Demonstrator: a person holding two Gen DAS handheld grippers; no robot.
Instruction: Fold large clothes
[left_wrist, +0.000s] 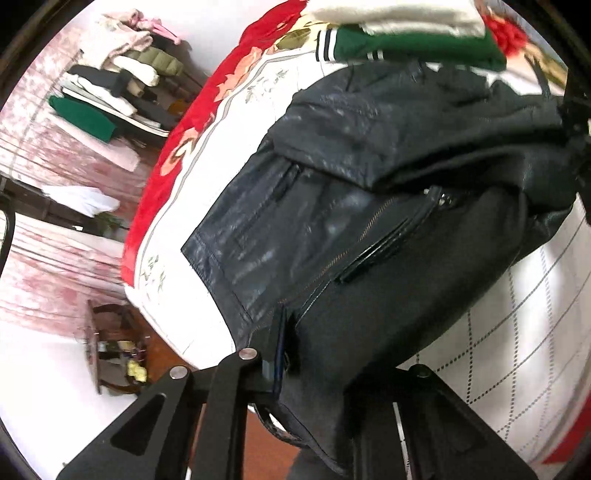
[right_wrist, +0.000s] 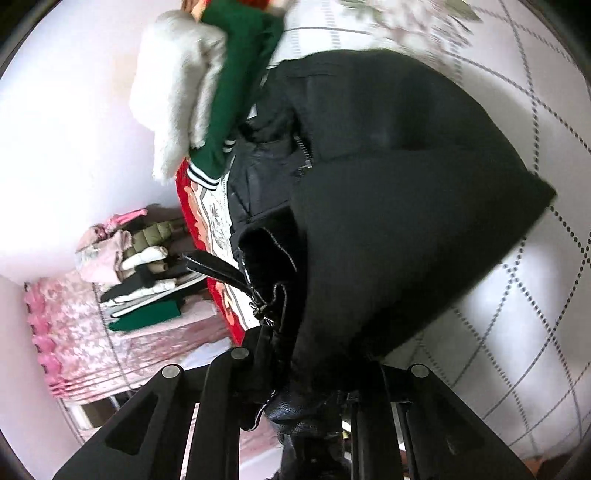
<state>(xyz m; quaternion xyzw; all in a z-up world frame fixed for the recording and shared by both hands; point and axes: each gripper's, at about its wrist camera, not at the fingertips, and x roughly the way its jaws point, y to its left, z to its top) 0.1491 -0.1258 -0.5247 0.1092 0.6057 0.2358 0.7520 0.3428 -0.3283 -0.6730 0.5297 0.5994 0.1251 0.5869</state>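
- Jacket (left_wrist: 369, 229), black leather, lay over the bed (left_wrist: 229, 155) with its zip running roughly from the left gripper (left_wrist: 291, 369) up toward the folded pile (left_wrist: 406, 33) at the far end of the bed; that line looked like the jacket's long axis.
- Left gripper sat at the jacket's near hem, jaws closed narrow on a pinch of the leather edge, just beside the lower end of the zip.
- Right gripper (right_wrist: 303, 402) held another part of the same jacket, jaws closed on bunched leather and dark lining, with a strap and buckle (right_wrist: 236, 277) dangling beside it.
- Both grippers were on the jacket, so neither was nearer; the bulk of it lay ahead of both, toward the pile.
- My guess was that the next fold would carry the held edge forward along the zip line.
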